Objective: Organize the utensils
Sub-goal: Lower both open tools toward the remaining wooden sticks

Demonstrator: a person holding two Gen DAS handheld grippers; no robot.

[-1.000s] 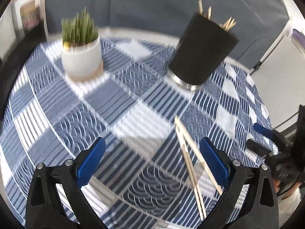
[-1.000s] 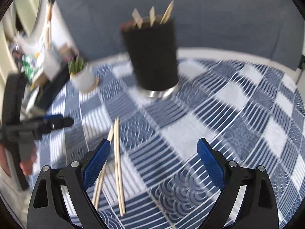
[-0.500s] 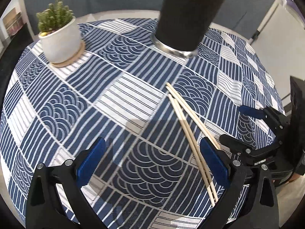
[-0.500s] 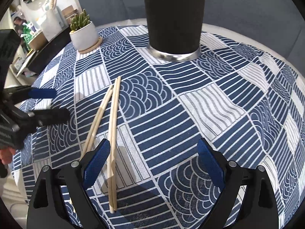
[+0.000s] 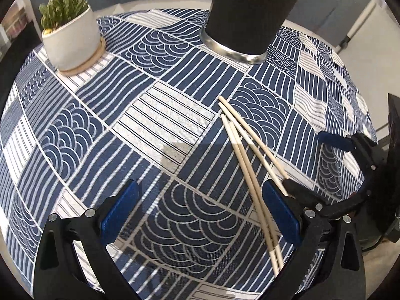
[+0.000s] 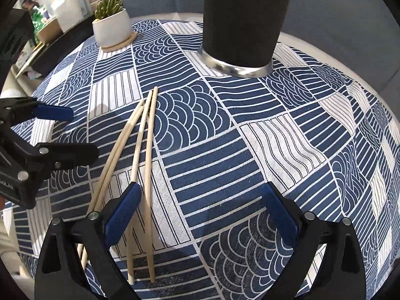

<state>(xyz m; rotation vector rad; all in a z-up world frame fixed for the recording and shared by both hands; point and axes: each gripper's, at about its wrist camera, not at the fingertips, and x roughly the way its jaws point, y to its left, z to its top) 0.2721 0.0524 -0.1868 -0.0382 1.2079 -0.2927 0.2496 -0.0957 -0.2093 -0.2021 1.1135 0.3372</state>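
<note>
Four chopsticks (image 6: 140, 155) are lying loose on the patterned worktop (image 6: 287, 145), fanned out from a shared near end, and both grippers are now dropping in low over them. A second ago the cameras were riding high enough to show sticks poking out of the tall black holder (image 6: 246, 20); now its rim is out of frame in both views and only its wall and steel base are showing, well beyond the chopstick tips. The left gripper (image 5: 200, 215) is hanging wide open with nothing between its blue pads, the chopsticks running just inside its right finger. The right gripper (image 6: 200, 215) is equally wide and empty, its left finger sitting over the bundle. The small potted cactus (image 5: 71, 32) is standing off to the far left, out of the way. By the look of it, the descent is setting up a pickup, with the holder as the likely destination. Neither gripper is touching a stick yet.
</note>
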